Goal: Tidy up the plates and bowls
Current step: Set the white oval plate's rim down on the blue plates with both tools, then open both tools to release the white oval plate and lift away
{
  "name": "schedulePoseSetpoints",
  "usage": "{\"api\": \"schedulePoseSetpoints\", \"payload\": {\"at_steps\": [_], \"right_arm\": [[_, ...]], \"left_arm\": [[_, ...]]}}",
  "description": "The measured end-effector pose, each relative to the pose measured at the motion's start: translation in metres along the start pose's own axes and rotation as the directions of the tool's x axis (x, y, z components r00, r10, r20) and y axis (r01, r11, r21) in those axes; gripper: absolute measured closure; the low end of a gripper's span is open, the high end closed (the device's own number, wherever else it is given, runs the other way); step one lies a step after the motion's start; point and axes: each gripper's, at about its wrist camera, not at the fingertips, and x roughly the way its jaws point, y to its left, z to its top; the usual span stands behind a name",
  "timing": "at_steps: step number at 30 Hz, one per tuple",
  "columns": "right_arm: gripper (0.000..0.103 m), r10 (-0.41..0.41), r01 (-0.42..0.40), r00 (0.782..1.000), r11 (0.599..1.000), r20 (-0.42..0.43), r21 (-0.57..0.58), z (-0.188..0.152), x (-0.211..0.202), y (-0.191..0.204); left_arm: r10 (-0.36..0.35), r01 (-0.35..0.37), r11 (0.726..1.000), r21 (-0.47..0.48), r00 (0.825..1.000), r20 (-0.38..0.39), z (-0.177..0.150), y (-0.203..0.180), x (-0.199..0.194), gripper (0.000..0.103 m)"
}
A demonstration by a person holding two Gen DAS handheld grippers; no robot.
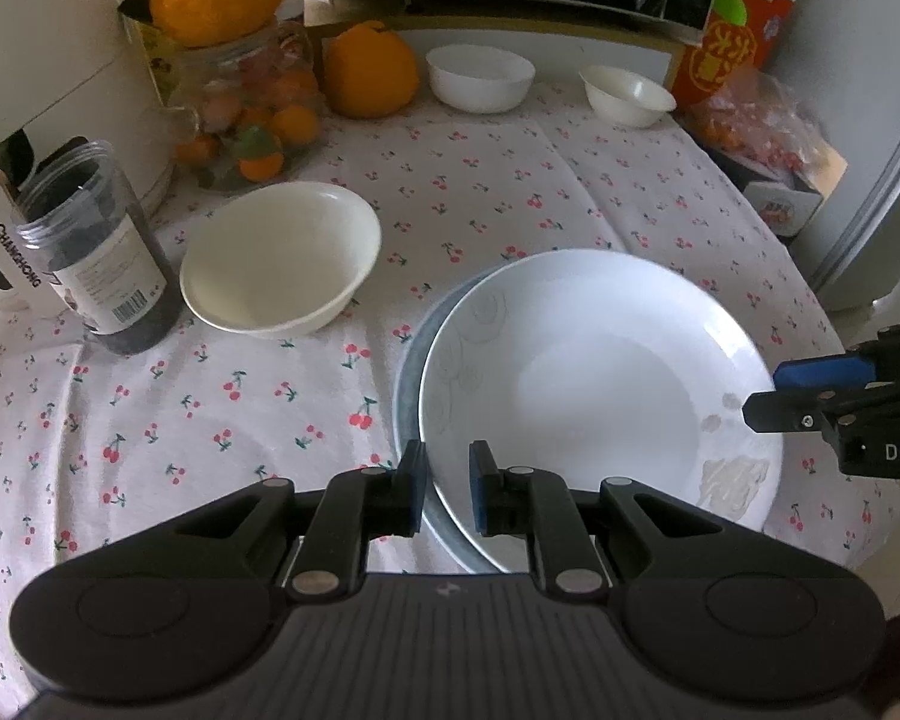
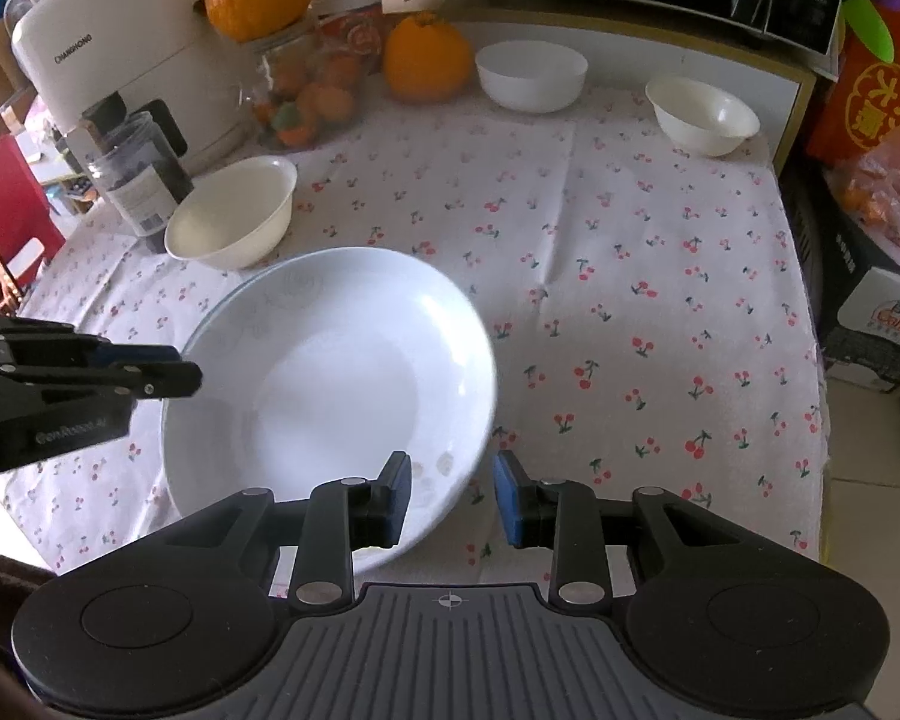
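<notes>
Cherry-print cloth covers your bench point(image 2: 630, 228), crowded at the back with jars, oranges and an appliance. Your white plate point(image 1: 594, 372) already sits on a second plate point(image 1: 408, 372), its rim showing at 9 o'clock, so that stack looks done or nearly so. Your left gripper point(image 1: 448, 489) has its jaws pinching the plate rim; your right gripper point(image 2: 452, 495) has jaws spread astride the opposite rim, not pressing. Three bowls remain scattered: cream bowl point(image 1: 282, 258) at 10 o'clock, white bowl point(image 1: 480, 77) and small bowl point(image 1: 627, 95) at 12.
</notes>
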Motion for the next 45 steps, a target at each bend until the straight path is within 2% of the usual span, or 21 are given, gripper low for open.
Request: {"api": "schedulePoseSetpoints", "payload": {"at_steps": [2,6,13,19,23,27,29,32,37,45], "right_arm": [[0.078,-0.004,0.004,1.000,1.000,0.000,-0.015,0.000,0.002,0.003],[0.078,-0.005,0.005,1.000,0.999,-0.009,-0.043,0.001,0.005,0.011],[0.074,0.013,-0.013,1.000,1.000,-0.015,-0.014,0.004,0.007,0.010],[0.051,0.022,-0.022,1.000,0.999,0.000,0.039,0.007,0.006,0.002],[0.041,0.030,-0.030,1.000,0.996,0.009,0.084,0.012,0.008,-0.005],[0.030,0.018,-0.019,1.000,0.994,0.017,0.112,0.017,0.010,-0.009],[0.025,0.003,-0.006,1.000,0.995,0.027,0.101,0.020,0.011,-0.010],[0.023,-0.014,0.010,0.999,0.994,0.036,0.107,0.027,0.014,-0.012],[0.014,-0.052,0.044,0.997,0.990,0.056,0.133,0.042,0.014,-0.020],[0.012,-0.082,0.067,0.993,0.982,0.080,0.174,0.069,0.003,-0.039]], "left_arm": [[0.018,-0.018,1.000,-0.005,1.000,0.010,0.001,0.002,-0.002,0.085],[0.008,-0.007,1.000,-0.022,1.000,0.013,0.003,0.007,-0.002,0.085],[0.000,0.001,0.999,-0.033,1.000,0.019,0.004,0.008,-0.003,0.082],[-0.015,0.017,0.997,-0.070,0.999,0.028,0.009,0.014,-0.004,0.066],[-0.024,0.028,0.995,-0.092,0.999,0.037,0.015,0.016,-0.004,0.048],[-0.033,0.039,0.992,-0.124,0.998,0.051,0.022,0.015,-0.003,0.035],[-0.034,0.043,0.989,-0.145,0.998,0.061,0.027,0.015,-0.004,0.023],[-0.025,0.038,0.988,-0.149,0.996,0.088,0.034,0.012,-0.005,0.012],[0.013,0.004,0.986,-0.166,0.994,0.104,0.046,0.011,-0.002,0.006],[0.012,0.014,0.976,-0.217,0.993,0.119,0.061,0.017,0.003,0.002]]}}
